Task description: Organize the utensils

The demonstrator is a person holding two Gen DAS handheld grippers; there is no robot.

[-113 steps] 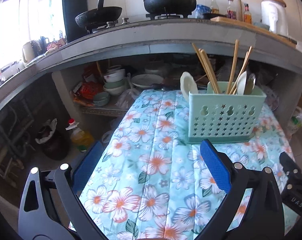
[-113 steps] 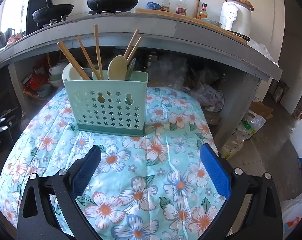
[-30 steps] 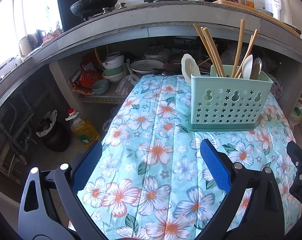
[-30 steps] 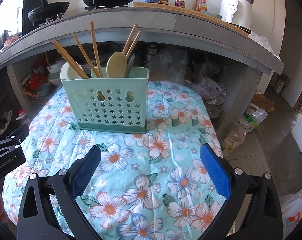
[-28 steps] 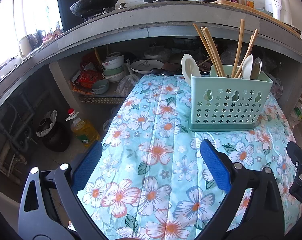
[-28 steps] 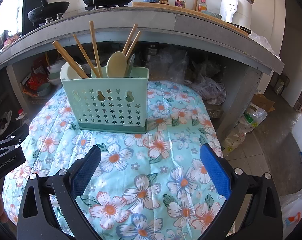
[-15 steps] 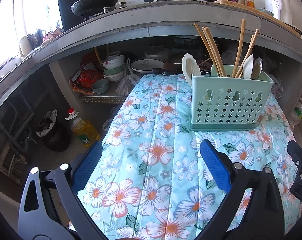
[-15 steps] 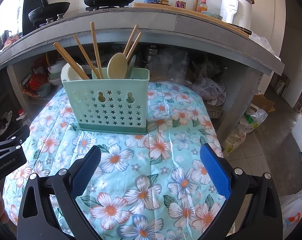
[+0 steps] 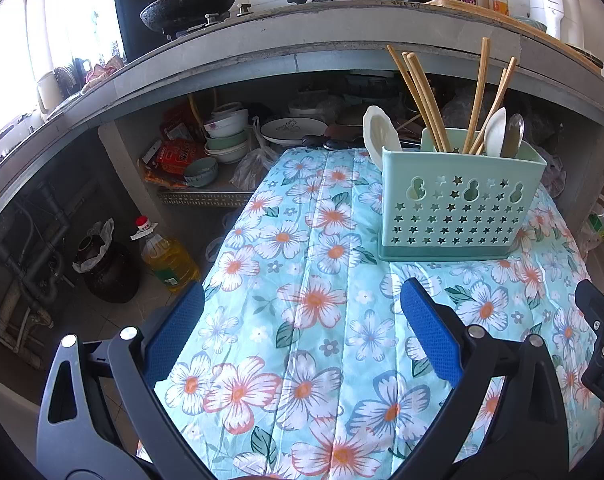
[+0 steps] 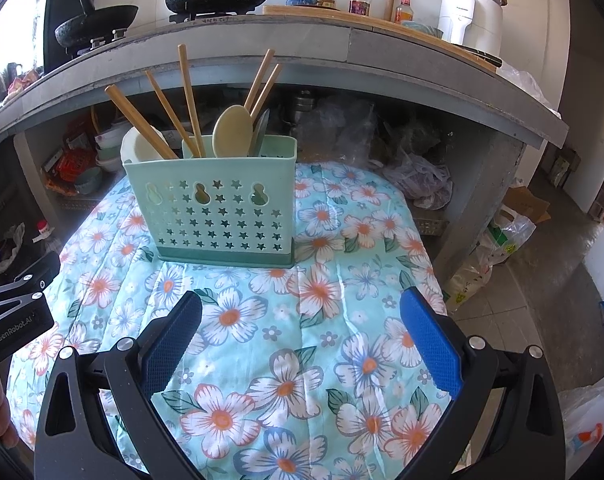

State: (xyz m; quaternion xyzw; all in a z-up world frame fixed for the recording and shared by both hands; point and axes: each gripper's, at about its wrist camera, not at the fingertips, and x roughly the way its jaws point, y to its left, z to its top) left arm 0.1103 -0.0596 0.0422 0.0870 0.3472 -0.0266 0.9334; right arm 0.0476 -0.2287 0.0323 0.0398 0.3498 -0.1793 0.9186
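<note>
Floral cloth (image 9: 302, 320) covers table; concrete counter (image 9: 341, 36) behind.

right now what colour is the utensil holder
Mint green utensil holder with star cutouts, clearest in the right wrist view.

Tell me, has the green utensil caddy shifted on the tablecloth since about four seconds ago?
No sign of it. The green utensil caddy sits on the same flowers of the tablecloth as before; only the cameras have drawn back slightly. Both sets of jaws stand open and empty.
</note>
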